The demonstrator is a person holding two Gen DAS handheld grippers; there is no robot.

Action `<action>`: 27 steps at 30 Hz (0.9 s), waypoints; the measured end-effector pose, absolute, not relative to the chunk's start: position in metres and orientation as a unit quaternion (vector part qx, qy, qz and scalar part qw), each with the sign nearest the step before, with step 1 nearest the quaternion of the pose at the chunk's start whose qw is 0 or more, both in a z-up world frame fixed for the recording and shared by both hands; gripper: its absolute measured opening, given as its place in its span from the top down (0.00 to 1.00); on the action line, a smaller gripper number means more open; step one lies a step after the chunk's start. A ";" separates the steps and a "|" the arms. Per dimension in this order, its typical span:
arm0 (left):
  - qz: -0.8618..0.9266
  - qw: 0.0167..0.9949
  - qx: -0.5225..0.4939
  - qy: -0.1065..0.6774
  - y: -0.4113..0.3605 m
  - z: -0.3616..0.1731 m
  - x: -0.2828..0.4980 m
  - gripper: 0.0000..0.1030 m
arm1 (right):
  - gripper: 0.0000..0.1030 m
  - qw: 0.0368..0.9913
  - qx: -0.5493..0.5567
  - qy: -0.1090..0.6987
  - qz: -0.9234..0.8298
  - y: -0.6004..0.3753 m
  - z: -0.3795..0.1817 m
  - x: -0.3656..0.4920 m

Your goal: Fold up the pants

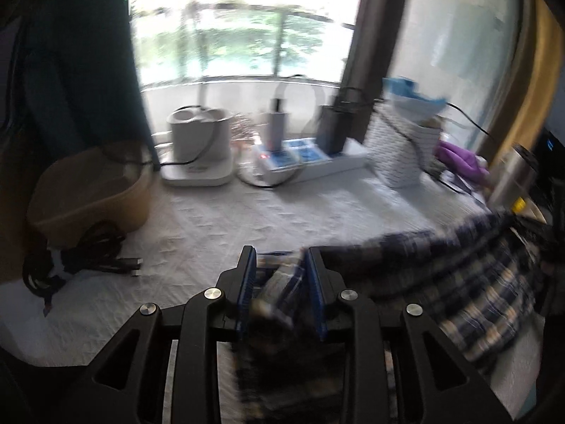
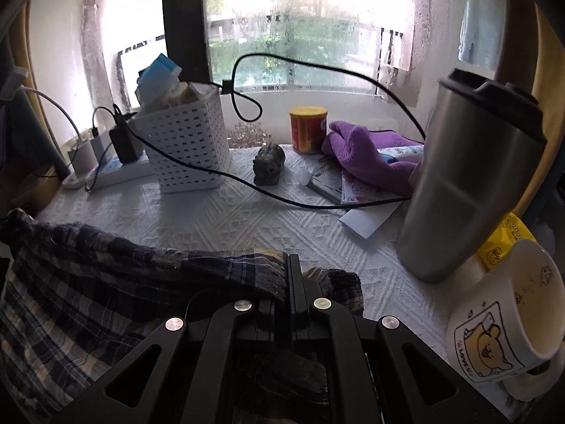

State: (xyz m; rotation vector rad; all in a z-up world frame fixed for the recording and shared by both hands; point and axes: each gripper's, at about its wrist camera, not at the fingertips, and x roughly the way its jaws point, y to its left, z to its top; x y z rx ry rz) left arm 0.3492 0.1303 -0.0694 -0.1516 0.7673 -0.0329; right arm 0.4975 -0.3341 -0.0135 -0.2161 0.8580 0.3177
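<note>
Dark blue and cream plaid pants (image 1: 476,282) lie bunched on the white textured tablecloth (image 1: 247,219) at the near right of the left wrist view. My left gripper (image 1: 279,251) has its blue pads apart; a fold of the plaid cloth sits loosely between them, nearer the right pad, and the picture is blurred. In the right wrist view the pants (image 2: 106,282) fill the lower left. My right gripper (image 2: 294,258) is shut on the pants' edge, with cloth draped over both sides of its fingers.
A steel tumbler (image 2: 469,183) and a bear mug (image 2: 508,318) stand close at the right. Behind are a white basket (image 2: 183,145), a black cable (image 2: 282,201), a purple cloth (image 2: 367,152) and a yellow can (image 2: 307,129). A tan tub (image 1: 88,194) and coiled cables (image 1: 88,258) sit left.
</note>
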 end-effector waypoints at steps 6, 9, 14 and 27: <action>0.016 0.922 -0.111 0.371 0.158 -0.068 0.343 0.47 | 0.94 0.886 -0.110 0.427 0.143 -0.332 -0.023 0.506; 0.004 0.920 -0.113 0.376 0.158 -0.066 0.331 0.38 | 0.91 0.889 -0.113 0.422 0.138 -0.332 -0.020 0.506; -0.019 0.910 -0.106 0.400 0.148 -0.073 0.312 0.37 | 0.81 0.896 -0.122 0.408 0.127 -0.332 -0.010 0.500; -0.056 0.901 -0.069 0.426 0.131 -0.096 0.346 0.39 | 0.13 0.915 -0.117 0.374 0.098 -0.359 0.025 0.466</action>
